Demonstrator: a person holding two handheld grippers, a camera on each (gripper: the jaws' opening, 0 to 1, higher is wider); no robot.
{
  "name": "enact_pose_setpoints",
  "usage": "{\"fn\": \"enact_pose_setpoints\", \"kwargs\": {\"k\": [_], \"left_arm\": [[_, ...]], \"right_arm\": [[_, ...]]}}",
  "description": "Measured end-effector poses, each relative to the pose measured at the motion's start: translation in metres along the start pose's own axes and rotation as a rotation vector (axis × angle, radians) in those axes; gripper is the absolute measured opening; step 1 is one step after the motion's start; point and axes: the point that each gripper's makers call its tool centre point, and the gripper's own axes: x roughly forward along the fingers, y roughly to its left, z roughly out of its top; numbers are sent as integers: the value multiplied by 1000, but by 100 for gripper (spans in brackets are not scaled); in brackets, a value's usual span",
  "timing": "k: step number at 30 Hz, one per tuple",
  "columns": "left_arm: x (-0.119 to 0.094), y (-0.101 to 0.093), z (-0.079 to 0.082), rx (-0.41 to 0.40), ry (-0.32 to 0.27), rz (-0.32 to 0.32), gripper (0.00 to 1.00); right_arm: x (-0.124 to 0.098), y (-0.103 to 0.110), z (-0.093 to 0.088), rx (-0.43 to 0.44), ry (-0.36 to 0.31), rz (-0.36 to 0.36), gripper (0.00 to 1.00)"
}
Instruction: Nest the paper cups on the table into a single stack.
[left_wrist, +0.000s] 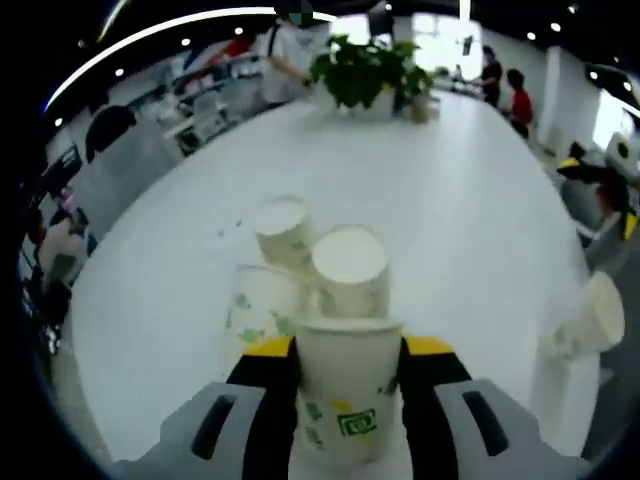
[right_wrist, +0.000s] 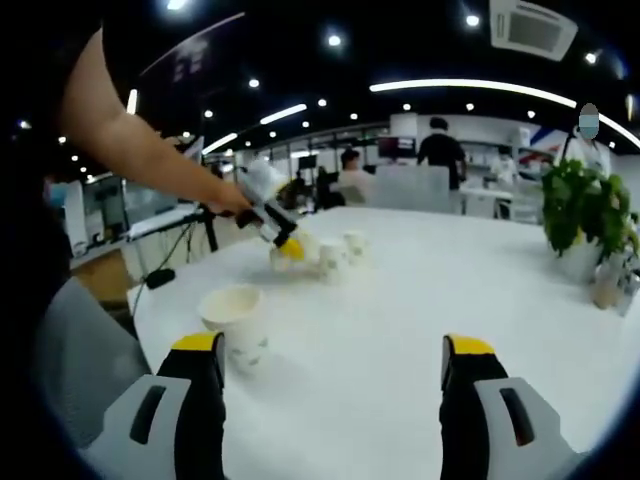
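In the left gripper view my left gripper (left_wrist: 348, 350) is shut on a white paper cup with green print (left_wrist: 348, 400), held upright between the yellow-tipped jaws. Just beyond it three more cups stand close together on the white table (left_wrist: 480, 200): one far left (left_wrist: 283, 228), one in the middle (left_wrist: 350, 265), one low left (left_wrist: 262, 300). A lone cup (left_wrist: 595, 320) sits at the right. In the right gripper view my right gripper (right_wrist: 332, 345) is open and empty, with a cup (right_wrist: 235, 320) by its left jaw. The left gripper (right_wrist: 290, 250) shows far off beside small cups (right_wrist: 330, 258).
A potted plant (left_wrist: 365, 70) stands at the table's far end, also seen at the right as a plant (right_wrist: 585, 210). A person's bare arm (right_wrist: 140, 150) reaches in from the left. Chairs and people surround the table. Open tabletop (right_wrist: 400, 330) lies between the right jaws.
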Motion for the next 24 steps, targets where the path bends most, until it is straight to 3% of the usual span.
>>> {"fn": "enact_pose_setpoints", "kwargs": {"k": [8,16,23,24], "left_arm": [[-27,8,32,-108,-186,42,38],[-51,19,62,-154,-373,154,39],[-78,28,95,-322,-647,173,39],[-81,31,96,-339,-662,186,39]], "right_arm": [[0,0,1,-9,-4,-4,88],[1,2,1,-26,-4,1,89],[2,2,0,-21,0,2,91],[2,2,0,-21,0,3,92]]}}
